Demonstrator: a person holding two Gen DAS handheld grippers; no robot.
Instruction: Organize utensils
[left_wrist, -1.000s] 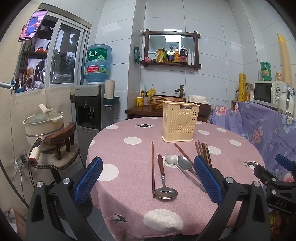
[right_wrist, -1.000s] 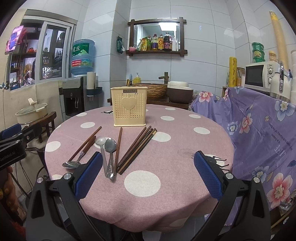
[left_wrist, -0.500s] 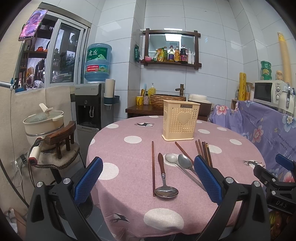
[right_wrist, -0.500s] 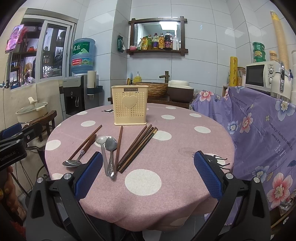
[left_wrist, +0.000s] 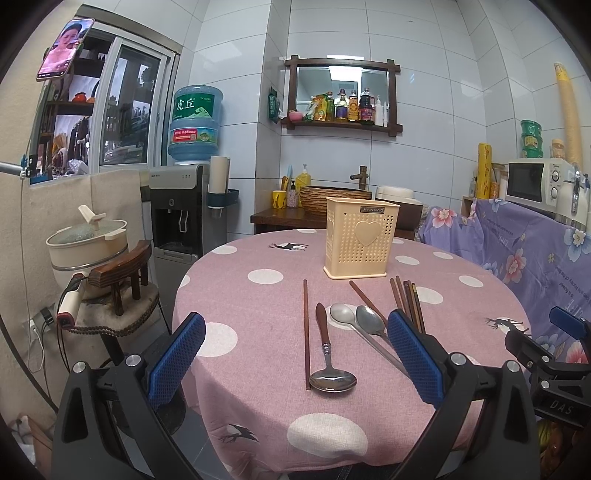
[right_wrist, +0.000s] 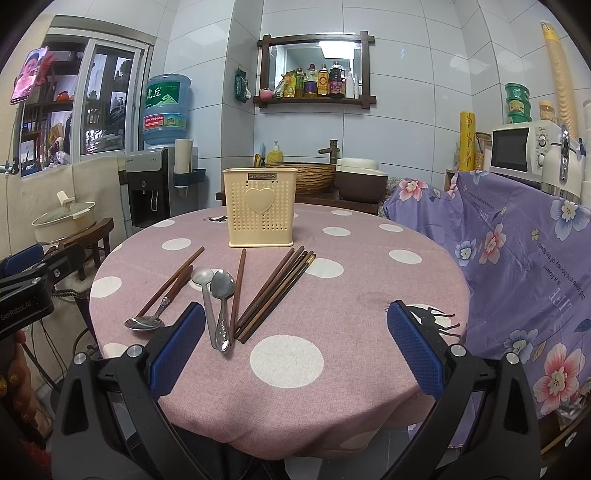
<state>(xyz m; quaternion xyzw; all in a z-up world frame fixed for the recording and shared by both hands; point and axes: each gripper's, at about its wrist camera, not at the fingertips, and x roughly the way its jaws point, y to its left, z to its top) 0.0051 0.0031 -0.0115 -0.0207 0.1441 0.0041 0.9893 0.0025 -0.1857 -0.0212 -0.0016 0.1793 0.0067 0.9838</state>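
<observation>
Left wrist view: left gripper (left_wrist: 295, 360) spread wide, holding nothing; "JIANHAO" holder (left_wrist: 361, 242) centre frame on the pink polka-dot tablecloth (left_wrist: 258, 314), spoons (left_wrist: 354, 321) just below. Right wrist view: right gripper (right_wrist: 295, 349) spread too; chopsticks (right_wrist: 275, 293) below the holder (right_wrist: 260, 206), microwave (right_wrist: 517, 149) at right.

Left tongs (left_wrist: 295, 354) and right tongs (right_wrist: 295, 350) both gape wide, holding nothing.
</observation>
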